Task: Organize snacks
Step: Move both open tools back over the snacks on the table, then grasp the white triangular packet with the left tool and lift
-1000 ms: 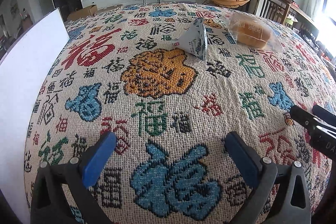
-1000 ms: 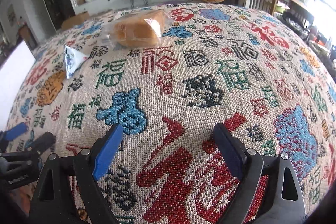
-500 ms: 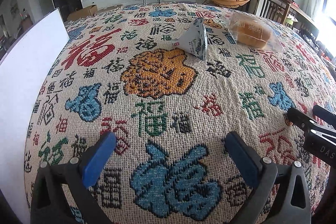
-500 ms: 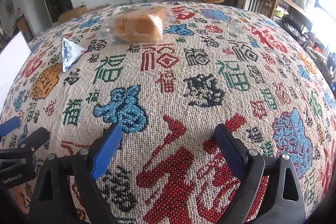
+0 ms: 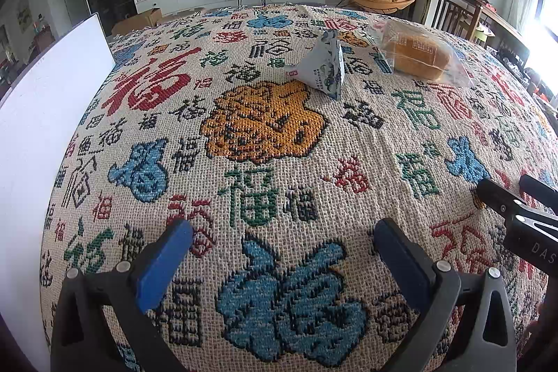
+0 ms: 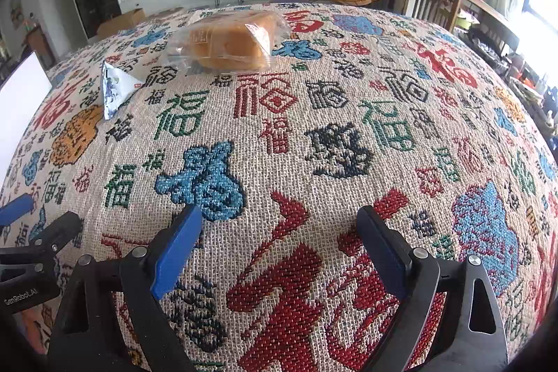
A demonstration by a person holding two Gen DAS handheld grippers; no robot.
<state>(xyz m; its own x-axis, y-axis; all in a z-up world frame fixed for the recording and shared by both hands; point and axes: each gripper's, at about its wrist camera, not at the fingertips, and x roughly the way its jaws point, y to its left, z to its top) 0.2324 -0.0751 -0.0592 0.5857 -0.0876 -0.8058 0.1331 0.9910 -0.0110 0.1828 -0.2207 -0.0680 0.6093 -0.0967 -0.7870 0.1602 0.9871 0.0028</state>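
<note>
Grippers hover low and side by side over the near edge of the table [image 5: 272, 128], both aimed across its patterned cloth. Left gripper [image 5: 282, 253] has its blue-padded jaws spread wide, holding nothing; right gripper [image 6: 279, 236] is equally wide and empty. Two snacks lie at the far side: one triangular blue-and-white pouch [image 5: 322, 68] and, just beside it to the right, one bagged bread loaf [image 5: 416, 54]. One white board [image 5: 38, 128] stands along the table's left edge.
</note>
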